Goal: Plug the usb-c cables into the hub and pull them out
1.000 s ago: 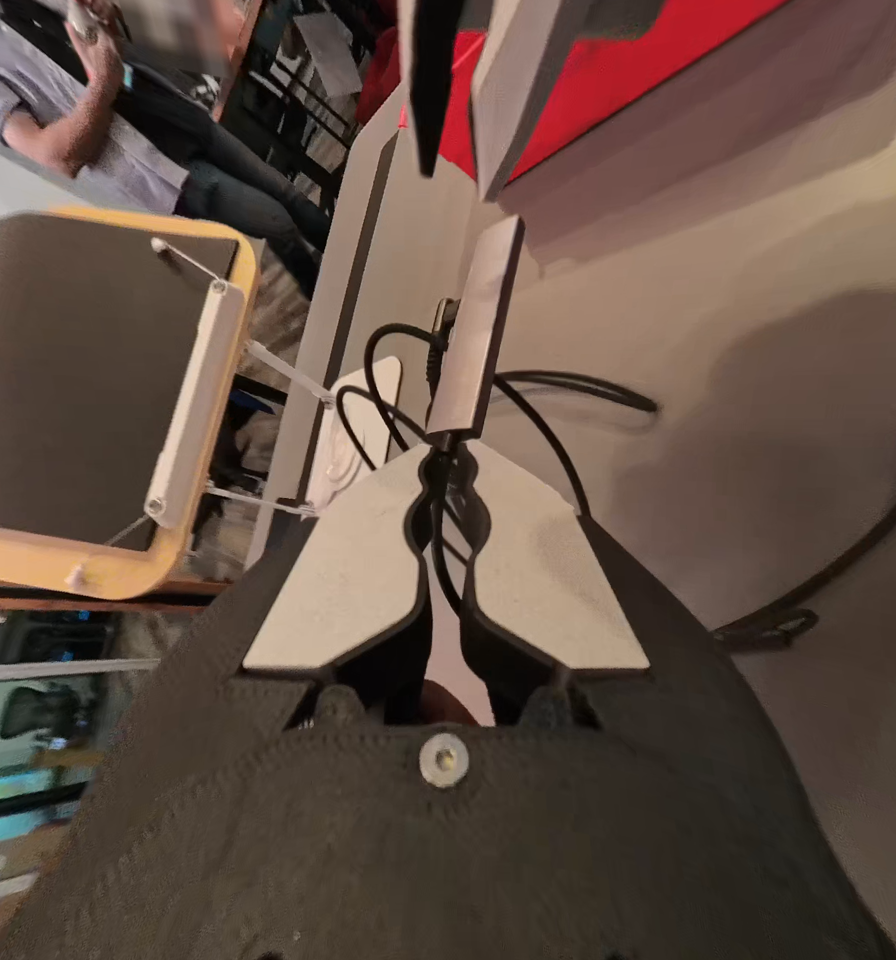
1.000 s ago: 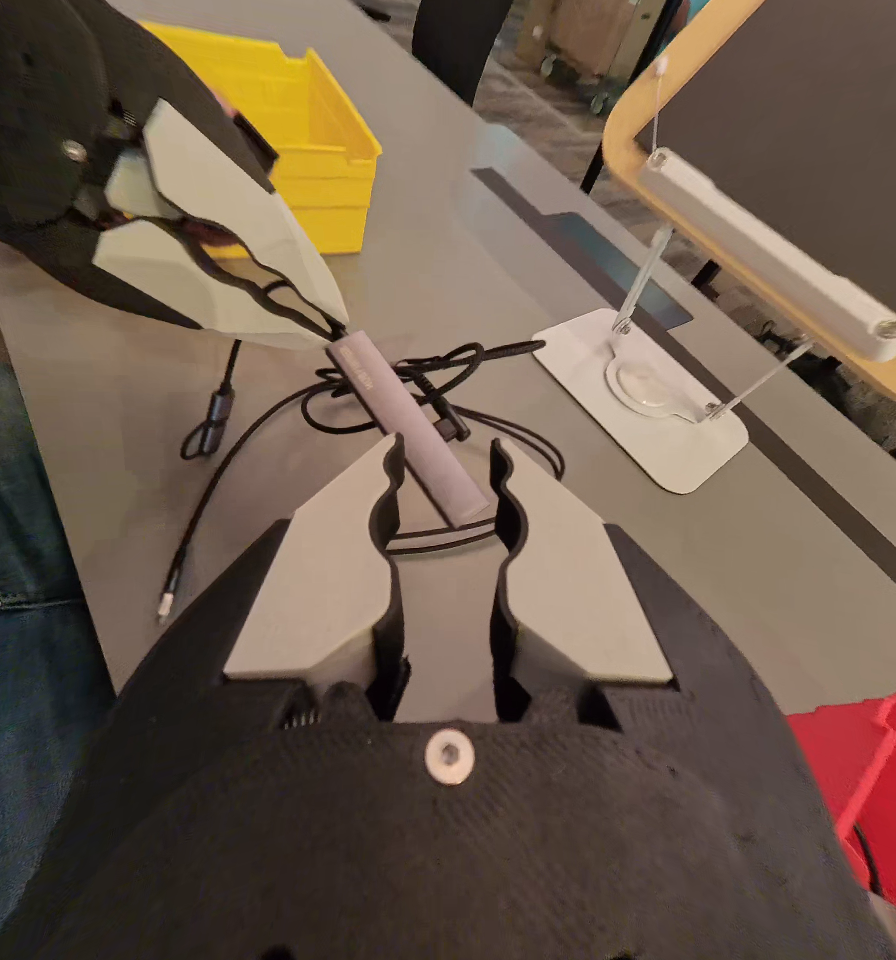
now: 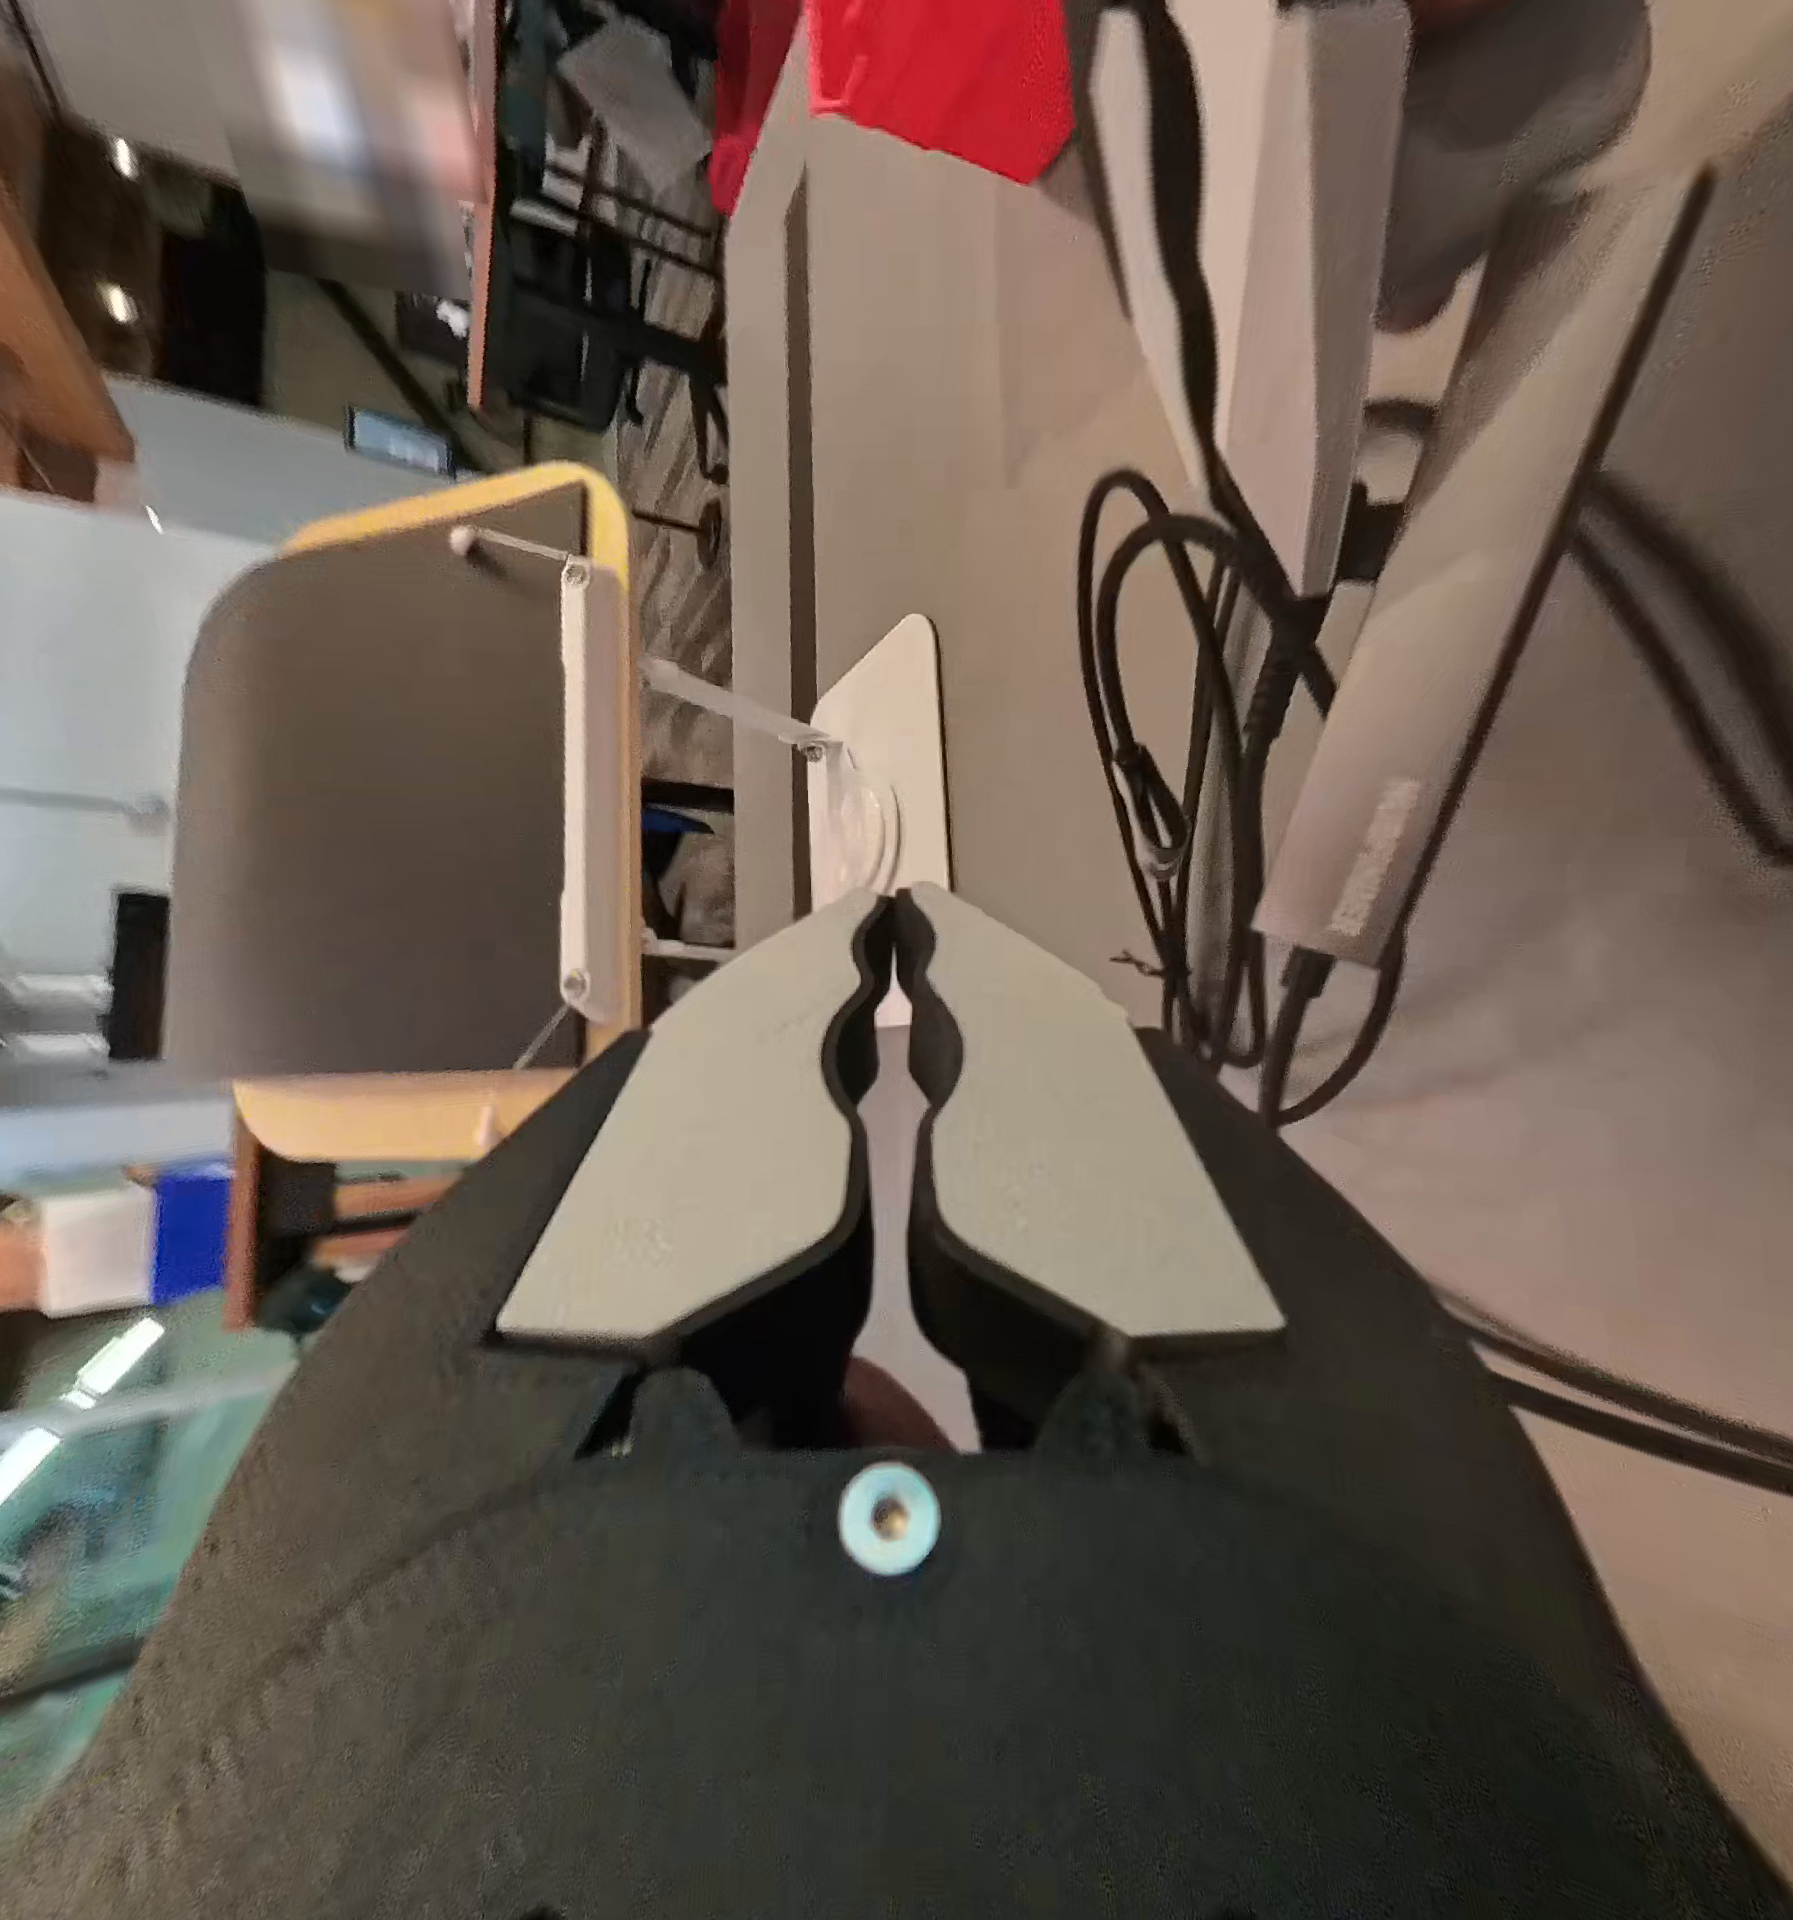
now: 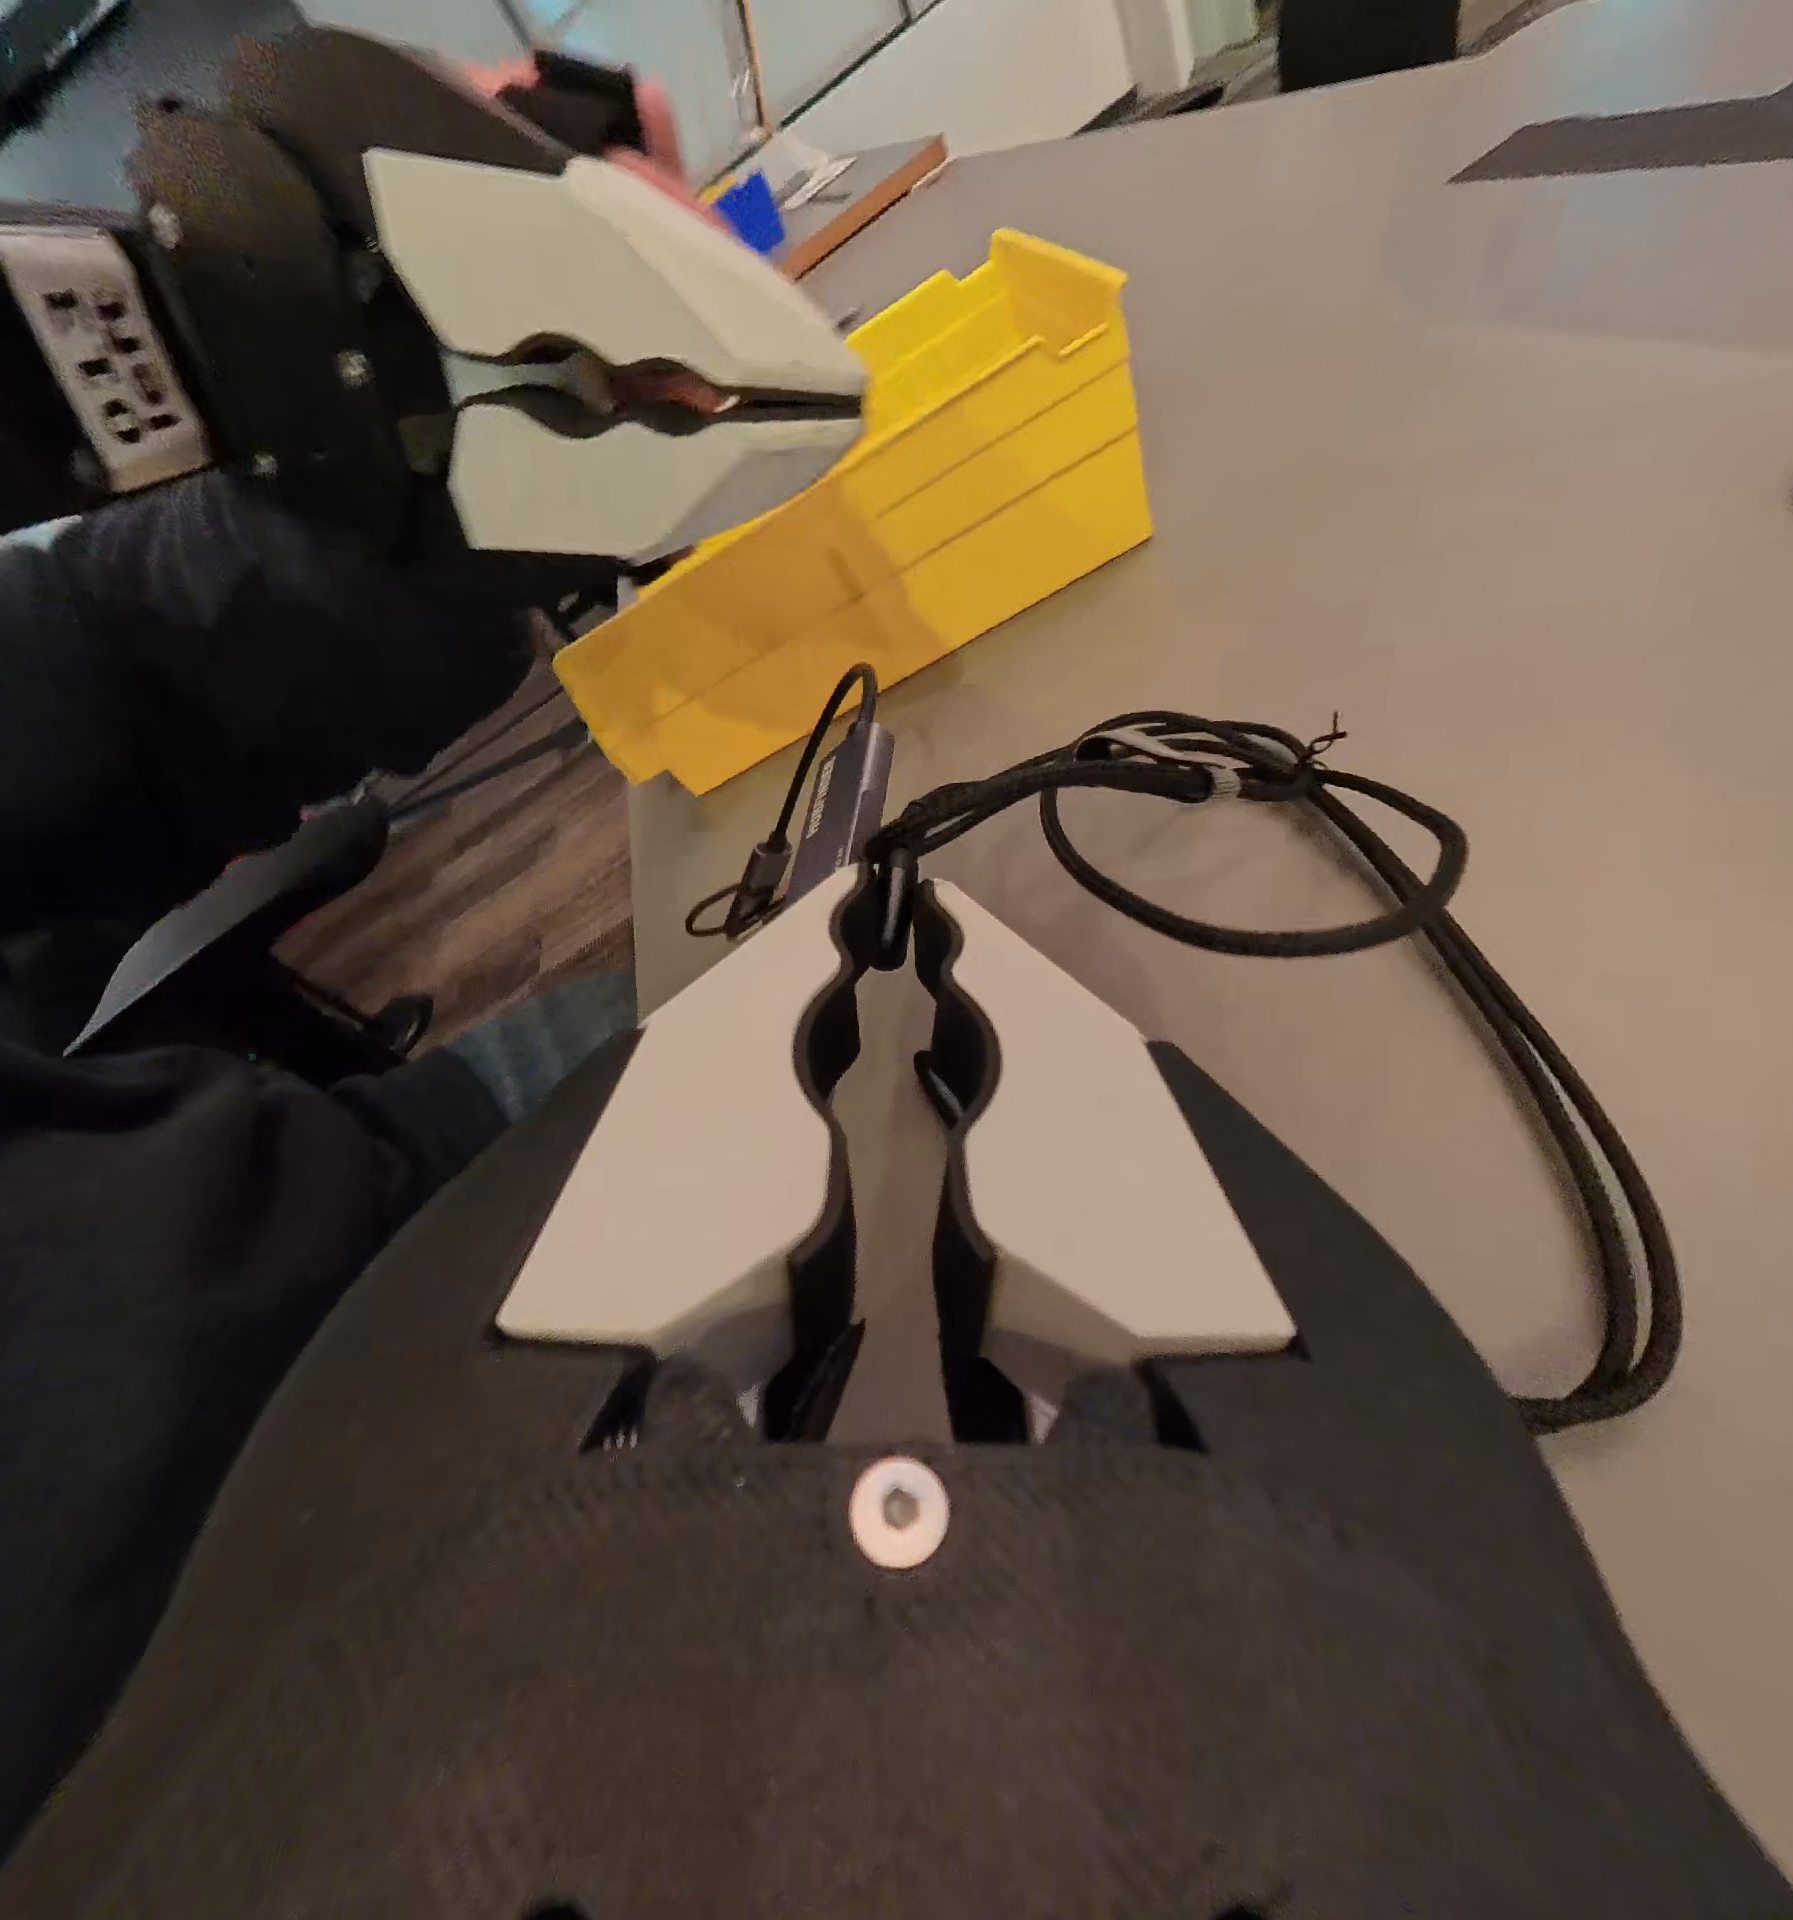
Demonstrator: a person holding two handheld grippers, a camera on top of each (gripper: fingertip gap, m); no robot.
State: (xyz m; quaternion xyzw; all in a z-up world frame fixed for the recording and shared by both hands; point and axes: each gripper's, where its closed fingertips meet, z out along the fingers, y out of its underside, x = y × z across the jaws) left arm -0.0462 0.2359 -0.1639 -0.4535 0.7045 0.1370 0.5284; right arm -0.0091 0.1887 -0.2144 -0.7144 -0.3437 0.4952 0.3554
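Left tongs point(image 3: 893, 914) pinched empty; right tongs point(image 4: 890, 906) clamping cable plug point(image 4: 892, 883) beside hub point(image 4: 838, 821), yellow bin point(image 4: 933, 520) behind.

The hub point(image 4: 838, 821) is partly hidden behind the right hand-held gripper point(image 4: 894, 902); background shelves point(image 3: 92, 1247) are blurred.

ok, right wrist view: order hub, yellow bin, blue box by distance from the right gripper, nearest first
1. hub: just past the right gripper, slightly left, by the table edge.
2. yellow bin: beyond the hub, on the table, partly behind the left gripper.
3. blue box: far back, upper left, past the bin.
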